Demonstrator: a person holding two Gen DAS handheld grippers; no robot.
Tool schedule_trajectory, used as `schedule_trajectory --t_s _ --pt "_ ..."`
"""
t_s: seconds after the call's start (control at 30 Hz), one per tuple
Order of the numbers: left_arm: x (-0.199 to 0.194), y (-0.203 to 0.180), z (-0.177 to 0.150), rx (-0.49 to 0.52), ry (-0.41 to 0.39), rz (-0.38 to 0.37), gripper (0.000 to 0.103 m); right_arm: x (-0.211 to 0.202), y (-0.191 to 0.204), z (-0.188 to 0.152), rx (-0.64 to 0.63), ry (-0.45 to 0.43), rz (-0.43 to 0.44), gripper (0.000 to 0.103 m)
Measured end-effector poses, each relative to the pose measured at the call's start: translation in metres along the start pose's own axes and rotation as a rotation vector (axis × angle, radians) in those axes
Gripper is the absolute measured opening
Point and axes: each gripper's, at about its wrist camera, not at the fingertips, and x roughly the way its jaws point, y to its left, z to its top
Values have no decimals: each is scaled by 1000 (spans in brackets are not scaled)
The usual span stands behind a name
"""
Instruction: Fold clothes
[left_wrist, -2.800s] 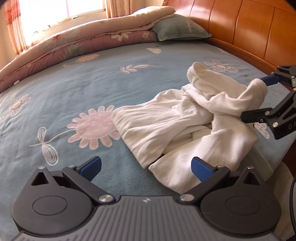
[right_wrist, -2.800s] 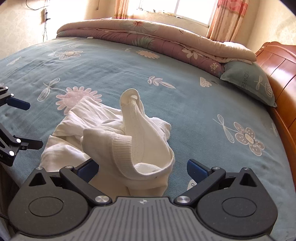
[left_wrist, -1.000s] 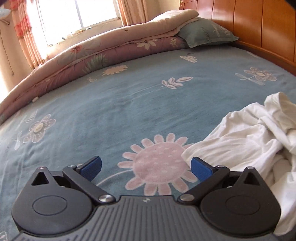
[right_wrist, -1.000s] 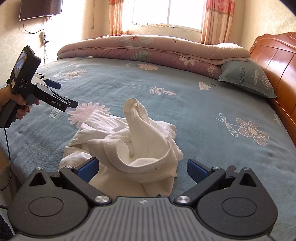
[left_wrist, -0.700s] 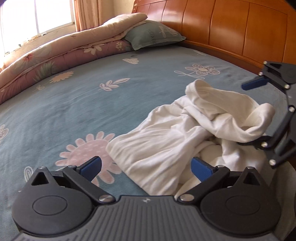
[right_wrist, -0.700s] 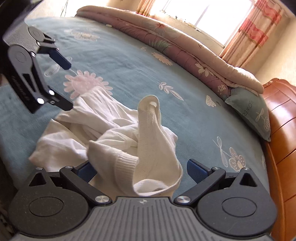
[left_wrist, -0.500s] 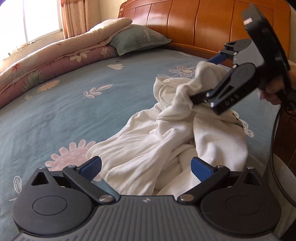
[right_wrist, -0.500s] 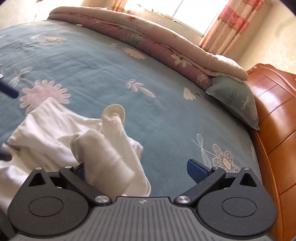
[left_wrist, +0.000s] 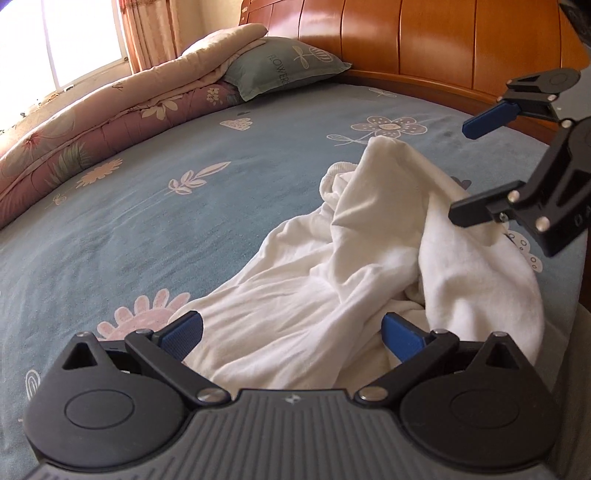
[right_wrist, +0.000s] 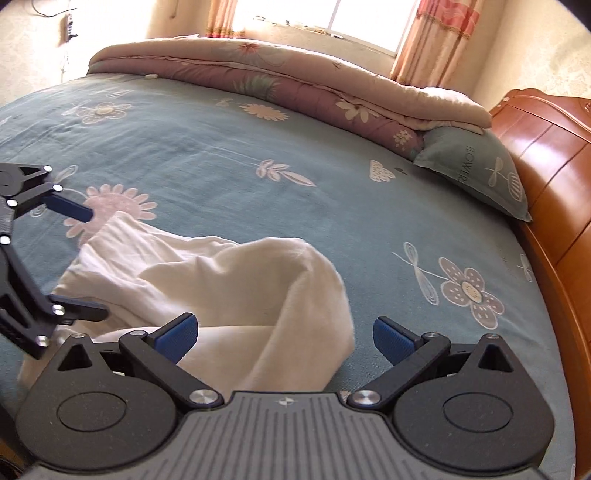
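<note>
Now the white garment is seen rumpled near the edge of the blue flowered bedsheet, and it is not folded: a soft ridge is raised in its middle and loose layers are spread toward the pink flower print. Half a second ago a peak of the cloth was lifted beside the right gripper's fingers; that peak is now lower and rounder, and the right gripper is seen with its fingers spread wide, the upper blue pad clear above the cloth and the lower black finger just over the ridge, so nothing is held there. In the right wrist view the hump of cloth lies between and just ahead of the open pads. The left gripper is likewise spread wide, with the near hem lying between its fingers and ahead of them, ungripped. From this it is judged that the garment has been let settle and that flattening is still wanted before any fold can be made.
</note>
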Motion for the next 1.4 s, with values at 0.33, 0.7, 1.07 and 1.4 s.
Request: schedule_trajectory --t_s 0.33,0.7,1.07,1.4 --pt "6 41 -5 -81 17 95 103 14 11 -58 -34 212 24 103" --pt "-8 -41 12 309 -78 36 102 -33 16 -61 52 114 16 103" --pt "8 -66 35 327 -194 151 103 -61 5 -65 174 39 -14 103" --pt "-10 -30 25 266 -172 131 102 -68 -13 -78 290 18 -20 103"
